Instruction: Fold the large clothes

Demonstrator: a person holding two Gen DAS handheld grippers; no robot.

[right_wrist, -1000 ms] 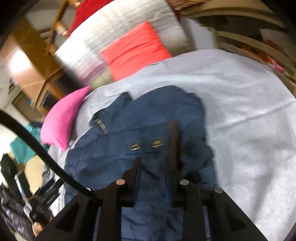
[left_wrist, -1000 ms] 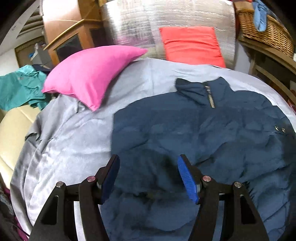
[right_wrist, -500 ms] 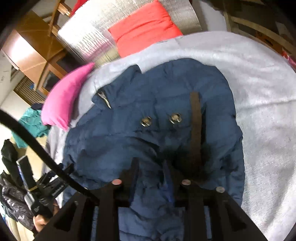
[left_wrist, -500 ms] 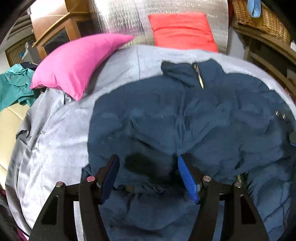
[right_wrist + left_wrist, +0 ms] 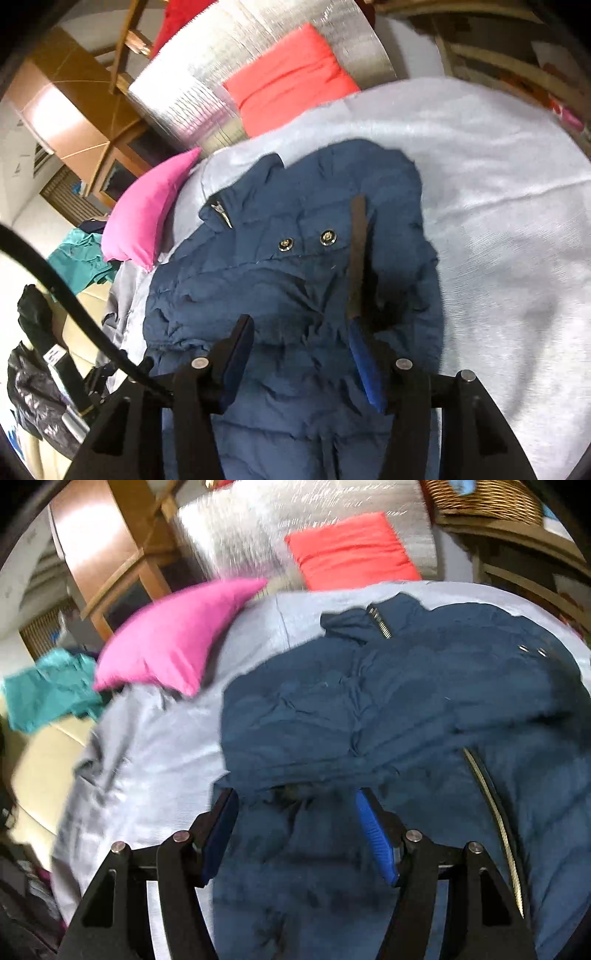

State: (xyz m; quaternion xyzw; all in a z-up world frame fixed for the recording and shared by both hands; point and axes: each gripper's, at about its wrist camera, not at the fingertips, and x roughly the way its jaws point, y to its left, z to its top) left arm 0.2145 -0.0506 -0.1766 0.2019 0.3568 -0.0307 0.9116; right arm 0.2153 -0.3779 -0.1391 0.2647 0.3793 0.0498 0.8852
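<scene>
Lying on grey bedcover (image 5: 498,206): navy jacket (image 5: 295,295); left gripper (image 5: 295,823) released, right gripper (image 5: 301,354) just opening, unclenched.

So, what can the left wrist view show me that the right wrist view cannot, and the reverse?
Only the left wrist view shows the wicker basket at the top right and a long zipper along the jacket's lower part.

Only the right wrist view shows a dark strap lying on the jacket, a black cable, and a wide bare part of the grey cover to the right.

Both show the navy jacket, the pink pillow, the red cushion, the teal garment and two snap buttons.
</scene>
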